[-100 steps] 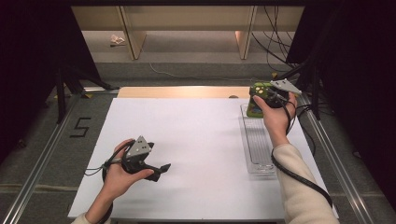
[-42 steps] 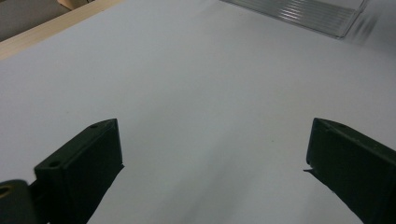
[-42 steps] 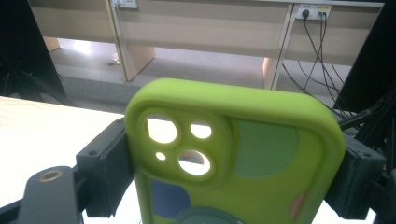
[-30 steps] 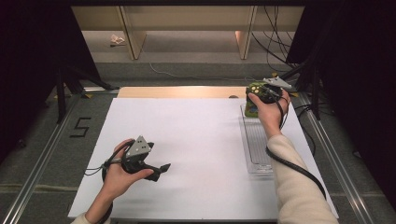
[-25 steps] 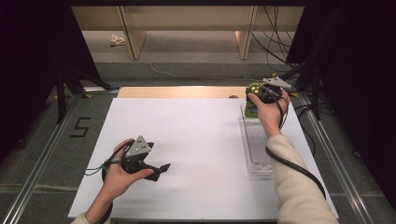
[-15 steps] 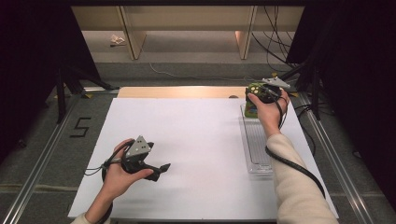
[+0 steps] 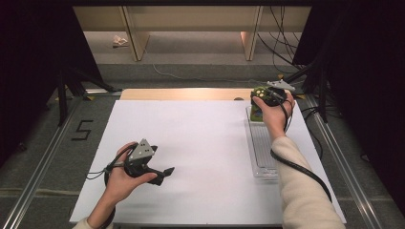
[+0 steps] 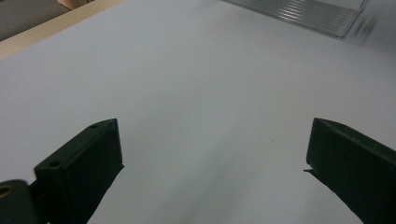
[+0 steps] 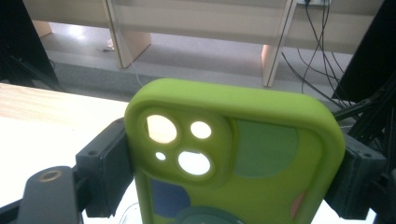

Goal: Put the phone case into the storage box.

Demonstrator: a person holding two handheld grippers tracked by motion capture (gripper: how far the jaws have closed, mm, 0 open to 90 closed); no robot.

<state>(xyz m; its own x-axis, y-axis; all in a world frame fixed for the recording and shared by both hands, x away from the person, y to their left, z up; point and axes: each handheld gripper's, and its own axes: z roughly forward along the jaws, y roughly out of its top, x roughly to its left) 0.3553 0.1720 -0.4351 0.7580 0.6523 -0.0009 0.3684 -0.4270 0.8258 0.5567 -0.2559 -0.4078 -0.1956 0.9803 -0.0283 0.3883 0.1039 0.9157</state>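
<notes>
A lime-green phone case (image 9: 261,140) with camera cut-outs and coloured patches stands upright between the jaws of my right gripper (image 9: 231,179), which press on its two long sides. In the high view the right gripper (image 7: 264,99) holds the phone case (image 7: 256,113) over the far end of a clear ribbed tray (image 7: 262,148); whether its lower end touches the tray I cannot tell. At the front left my left gripper (image 7: 165,172) rests low on the white table sheet (image 7: 200,138). In its own view the left gripper (image 8: 212,163) stands open with nothing between the jaws.
The clear tray (image 8: 303,11) lies along the right side of the sheet. A wooden strip (image 7: 181,94) runs along the far edge. Beyond it are pale shelf legs (image 7: 136,38) on the floor and black cables (image 7: 286,43) at the back right. Metal rails (image 7: 40,157) flank the table.
Since the earliest frame my right gripper has shifted slightly toward the far edge with the case in it. Over the last second it has hardly moved. The left hand has stayed put.
</notes>
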